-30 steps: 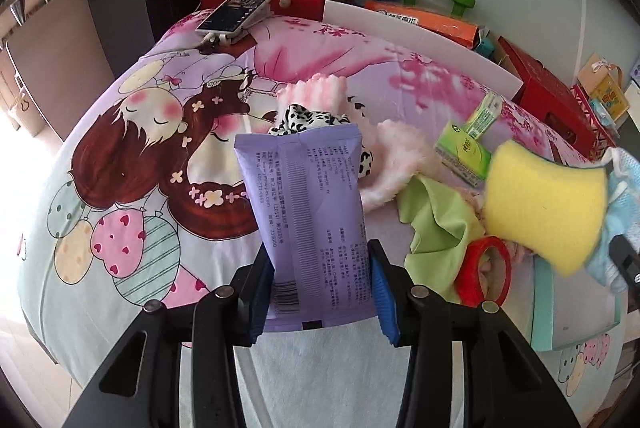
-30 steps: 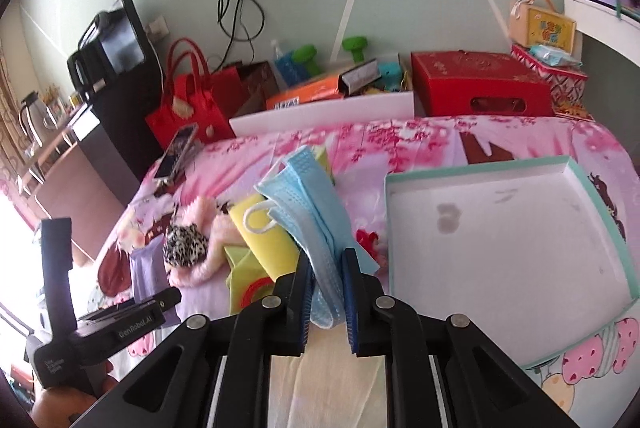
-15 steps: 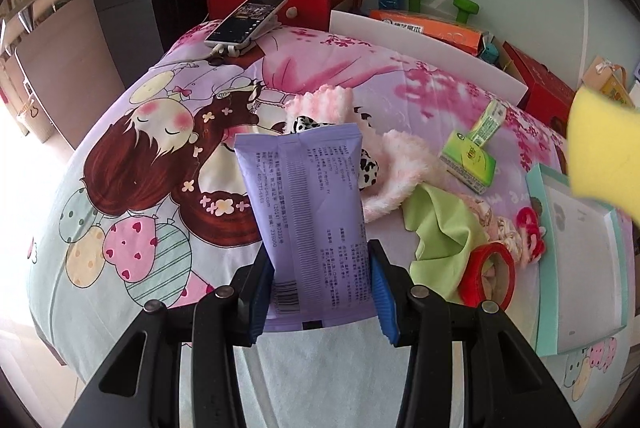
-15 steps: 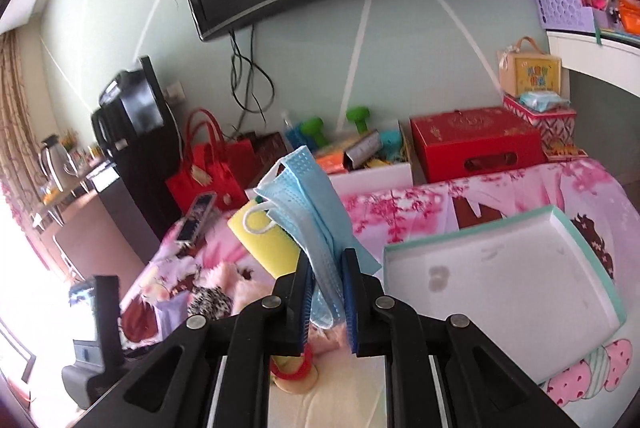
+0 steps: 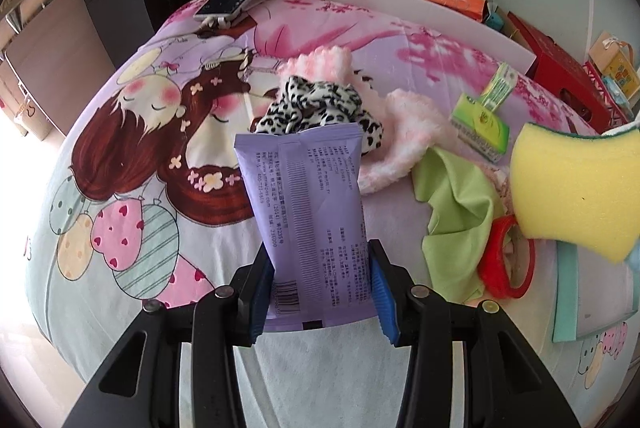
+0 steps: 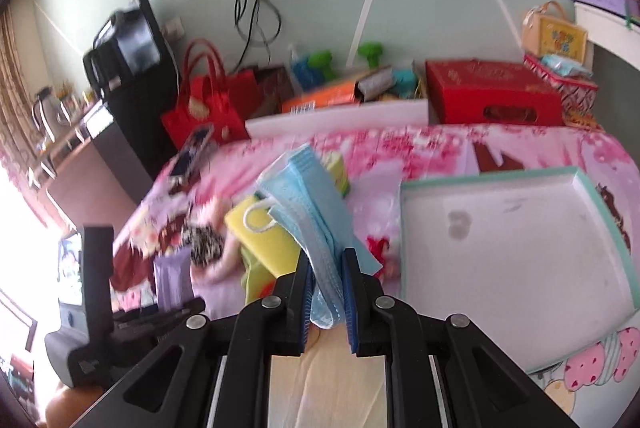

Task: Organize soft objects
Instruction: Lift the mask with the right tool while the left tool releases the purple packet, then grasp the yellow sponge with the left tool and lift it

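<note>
While gripped, purple wipes pack (image 5: 316, 216) between left tongs (image 5: 320, 292)

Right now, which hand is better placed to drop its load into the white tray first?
Right. The right tool grips blue face masks right beside the tray; the left tool, holding the purple wipes pack, sits farther away.

The scrunchie (image 5: 316, 104) lies on the bed (image 5: 120, 228), left of the tray (image 6: 516, 248).
</note>
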